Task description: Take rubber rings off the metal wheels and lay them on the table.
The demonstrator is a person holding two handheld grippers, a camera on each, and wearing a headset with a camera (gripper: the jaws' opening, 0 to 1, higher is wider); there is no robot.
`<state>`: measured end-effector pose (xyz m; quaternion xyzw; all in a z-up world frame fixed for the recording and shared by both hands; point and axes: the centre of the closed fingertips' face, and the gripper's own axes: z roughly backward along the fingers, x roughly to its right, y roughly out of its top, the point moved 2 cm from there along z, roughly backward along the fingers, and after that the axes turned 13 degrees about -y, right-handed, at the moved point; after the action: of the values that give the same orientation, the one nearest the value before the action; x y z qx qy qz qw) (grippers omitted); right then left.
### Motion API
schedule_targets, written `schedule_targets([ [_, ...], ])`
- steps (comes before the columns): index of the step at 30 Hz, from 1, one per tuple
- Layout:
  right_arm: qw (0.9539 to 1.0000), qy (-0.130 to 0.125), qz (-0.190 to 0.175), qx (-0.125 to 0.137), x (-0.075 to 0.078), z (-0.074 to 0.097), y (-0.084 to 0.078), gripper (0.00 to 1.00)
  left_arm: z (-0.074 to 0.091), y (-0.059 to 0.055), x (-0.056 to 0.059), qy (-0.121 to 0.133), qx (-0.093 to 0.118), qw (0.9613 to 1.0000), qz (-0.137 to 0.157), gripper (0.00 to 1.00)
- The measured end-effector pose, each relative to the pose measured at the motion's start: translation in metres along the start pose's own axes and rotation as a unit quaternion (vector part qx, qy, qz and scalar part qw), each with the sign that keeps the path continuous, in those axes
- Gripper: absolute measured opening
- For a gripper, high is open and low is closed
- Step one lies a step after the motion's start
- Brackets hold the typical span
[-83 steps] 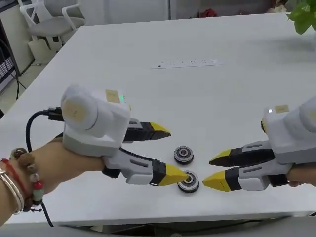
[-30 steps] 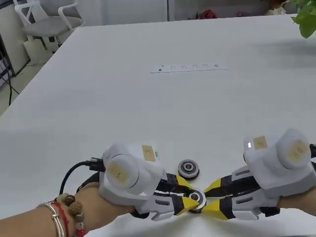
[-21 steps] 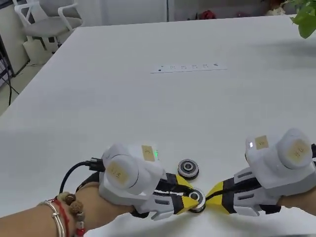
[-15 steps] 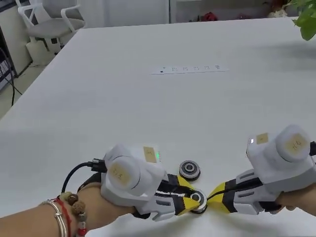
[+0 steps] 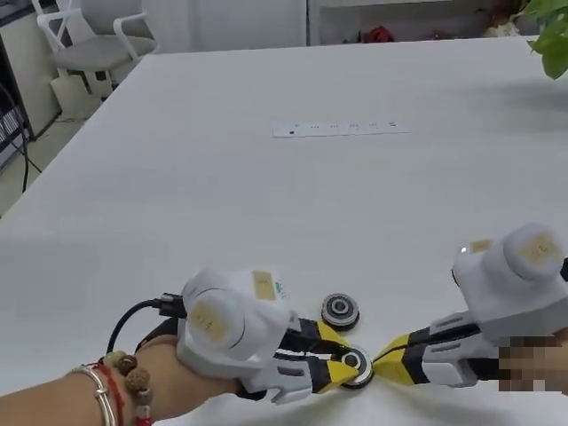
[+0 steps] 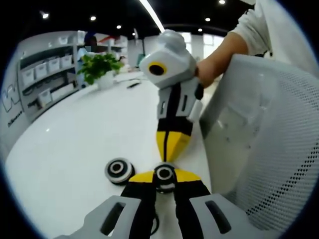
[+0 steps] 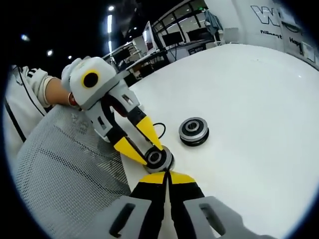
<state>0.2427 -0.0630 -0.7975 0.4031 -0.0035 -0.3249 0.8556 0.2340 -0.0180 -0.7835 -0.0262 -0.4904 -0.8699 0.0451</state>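
Stripping the first ring [image 7: 168, 161] is in hand: the left tool [image 5: 343, 360] clamps the near wheel [image 5: 357, 362] at the worktop's [image 5: 266, 204] front edge while the right tool [image 5: 380, 359], jaws together, touches its rim and must next peel the rubber free.

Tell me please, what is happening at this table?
A person holds a claw in each hand over a white table. The left claw grips the near wheel between its yellow tips. The right claw, its tips closed together, meets that wheel's rim from the opposite side, apparently going for the rubber ring. The far wheel lies beside them, untouched. Both wheels appear to have their dark rings on, and no ring lies on the table yet.
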Motion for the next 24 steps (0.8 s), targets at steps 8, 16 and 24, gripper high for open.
schedule_targets([
  [8, 0.9990, 0.005, -0.045, 0.003, -0.0006, 0.0032, 0.0015, 0.00, -0.0015, 0.0006, -0.0009, 0.001, -0.001, 1.0000, 0.004, 0.13],
  [16, 0.9966, 0.014, -0.079, 0.017, -0.0027, 0.0066, 0.0064, 0.00, -0.0019, 0.0003, -0.0009, 0.002, -0.003, 1.0000, 0.006, 0.13],
  [24, 0.9967, 0.014, -0.079, 0.014, -0.0086, 0.0069, 0.0075, 0.00, -0.0025, 0.0003, -0.0010, 0.002, -0.005, 1.0000, 0.005, 0.13],
])
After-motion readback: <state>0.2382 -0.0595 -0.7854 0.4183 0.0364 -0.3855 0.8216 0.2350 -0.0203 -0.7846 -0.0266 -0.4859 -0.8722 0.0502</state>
